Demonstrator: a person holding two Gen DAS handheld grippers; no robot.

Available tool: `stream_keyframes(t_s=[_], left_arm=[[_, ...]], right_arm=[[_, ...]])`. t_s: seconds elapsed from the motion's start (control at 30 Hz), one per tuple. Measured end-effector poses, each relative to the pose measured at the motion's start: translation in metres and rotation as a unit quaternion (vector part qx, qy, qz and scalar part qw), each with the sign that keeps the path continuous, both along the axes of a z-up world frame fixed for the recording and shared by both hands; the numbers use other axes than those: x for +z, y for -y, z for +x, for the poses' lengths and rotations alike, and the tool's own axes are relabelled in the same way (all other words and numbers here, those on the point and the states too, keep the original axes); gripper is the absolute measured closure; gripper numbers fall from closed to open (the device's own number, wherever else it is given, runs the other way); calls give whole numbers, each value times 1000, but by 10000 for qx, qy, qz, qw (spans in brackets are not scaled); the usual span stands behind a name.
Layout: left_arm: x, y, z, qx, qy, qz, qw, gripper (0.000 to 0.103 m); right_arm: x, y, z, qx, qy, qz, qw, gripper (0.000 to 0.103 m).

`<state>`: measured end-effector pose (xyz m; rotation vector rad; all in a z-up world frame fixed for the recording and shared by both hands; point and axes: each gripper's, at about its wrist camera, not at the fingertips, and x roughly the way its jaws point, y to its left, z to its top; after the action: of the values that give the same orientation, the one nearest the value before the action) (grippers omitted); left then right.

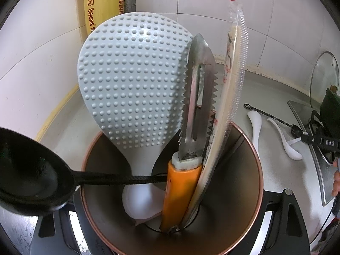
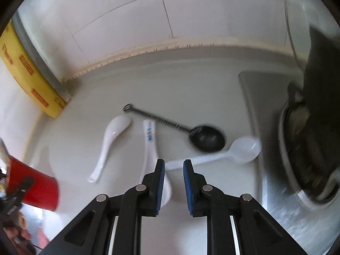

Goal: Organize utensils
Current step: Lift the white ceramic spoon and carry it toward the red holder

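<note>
The red cup [image 2: 40,191] stands on the pale desk [image 2: 170,89] before a white tiled wall [image 2: 127,17], gripped by the left hand-held gripper [image 1: 170,229], holding a rice paddle [image 1: 131,80] and peeler [image 1: 180,191]. Right of the cup, white spoons [image 2: 110,146] and a black spoon [image 2: 207,138] lie loose on the desk, under the right hand-held gripper [image 2: 173,165], whose jaws stand slightly apart, empty.

The left gripper [image 1: 170,223] points steeply down, its black arms spread wide and clamped on the outer wall of a red cup [image 1: 258,182]. The right gripper [image 2: 173,167] tilts down over a counter, its blue pads [image 2: 188,182] parted by a narrow gap with nothing between them. A fingertip [image 1: 336,182] shows at the edge.
</note>
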<state>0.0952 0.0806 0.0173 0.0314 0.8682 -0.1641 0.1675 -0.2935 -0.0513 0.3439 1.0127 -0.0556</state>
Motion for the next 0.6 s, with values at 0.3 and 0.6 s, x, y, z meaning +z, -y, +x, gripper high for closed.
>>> stream_keyframes(t_s=[0.3, 0.6], left_arm=[[0, 0, 1, -2, -7, 6, 10000, 12], [-1, 1, 2, -7, -14, 24, 10000, 12]], right_arm=[[-28, -5, -19, -388, -84, 971, 9945, 77], [-32, -24, -10, -318, -218, 764, 9963, 49]])
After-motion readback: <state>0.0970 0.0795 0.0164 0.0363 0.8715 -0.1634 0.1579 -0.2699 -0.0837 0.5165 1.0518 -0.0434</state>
